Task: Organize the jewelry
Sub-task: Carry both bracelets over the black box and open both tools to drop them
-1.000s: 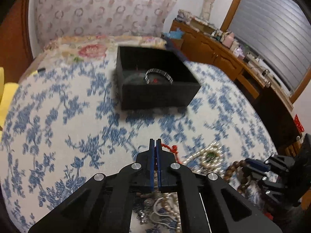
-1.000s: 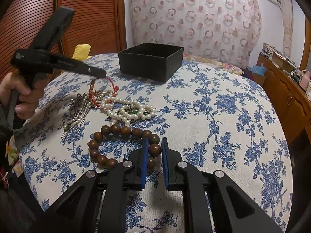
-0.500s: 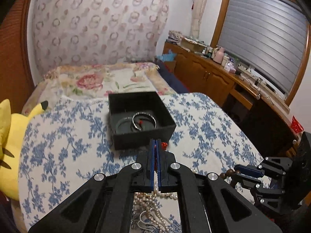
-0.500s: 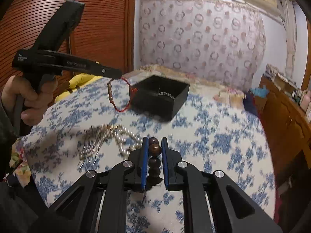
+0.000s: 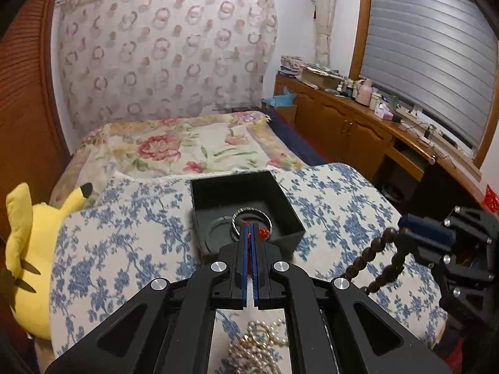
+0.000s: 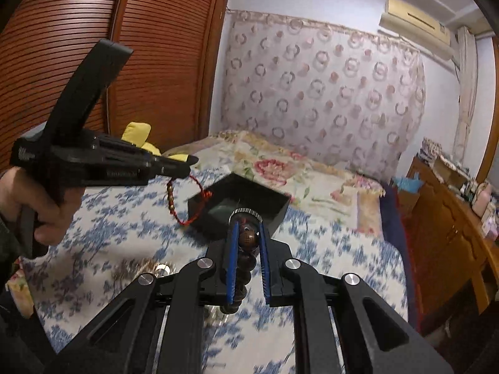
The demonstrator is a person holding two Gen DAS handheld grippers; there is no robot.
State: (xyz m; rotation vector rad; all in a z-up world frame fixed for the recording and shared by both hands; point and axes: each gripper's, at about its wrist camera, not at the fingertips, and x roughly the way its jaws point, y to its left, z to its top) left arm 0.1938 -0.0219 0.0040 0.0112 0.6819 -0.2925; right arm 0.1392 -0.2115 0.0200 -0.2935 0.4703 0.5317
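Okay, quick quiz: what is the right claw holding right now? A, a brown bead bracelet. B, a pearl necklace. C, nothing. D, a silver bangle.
A: the right claw is shut on the brown bead bracelet, whose beads hang between its blue fingers; the silver bangle lies in the black box, and the pearls lie on the bed.

Black box [image 5: 246, 218]: square, open-topped, resting on the blue-floral bed cover, holding a silver bangle [image 5: 252, 214] tilted against its round inner recess. Red cord bracelet [image 6: 184, 201]: thin loop with a row of small gold beads, hanging in the air beside the box. Wooden bead bracelet [image 5: 372, 257]: large dark-brown round beads, dangling as a strand. Pearl strands [image 5: 260, 352]: heaped on the cover, near edge.
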